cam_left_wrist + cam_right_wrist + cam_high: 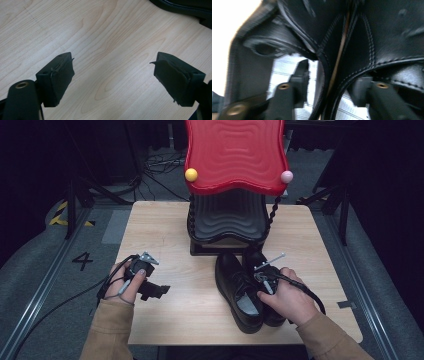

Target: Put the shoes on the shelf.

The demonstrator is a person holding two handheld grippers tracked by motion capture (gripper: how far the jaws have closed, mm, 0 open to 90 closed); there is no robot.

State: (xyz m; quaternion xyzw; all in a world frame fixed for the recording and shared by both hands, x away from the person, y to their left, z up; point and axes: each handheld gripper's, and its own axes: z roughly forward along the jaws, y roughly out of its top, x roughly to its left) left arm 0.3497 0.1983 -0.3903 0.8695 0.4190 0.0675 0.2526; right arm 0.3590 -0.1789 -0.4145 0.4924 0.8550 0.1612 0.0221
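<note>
Two black leather shoes stand side by side on the wooden table [165,235], the left shoe [232,282] and the right shoe [256,260] touching. My right gripper [261,282] dips into their openings from above. In the right gripper view it [332,77] straddles the two touching inner walls: one jaw is inside the left shoe [294,30] over its pale insole, the other inside the right shoe [392,32]. A sliver of insole shows between pad and wall. My left gripper [157,291] rests open on the table at the left, nothing between its jaws [113,75].
A red wavy-topped stand [235,155] with a black lower tier [227,220] rises at the table's back, with a yellow ball [191,174] and a pink ball [286,176] at its corners. A shoe edge [190,7] lies beyond the left gripper.
</note>
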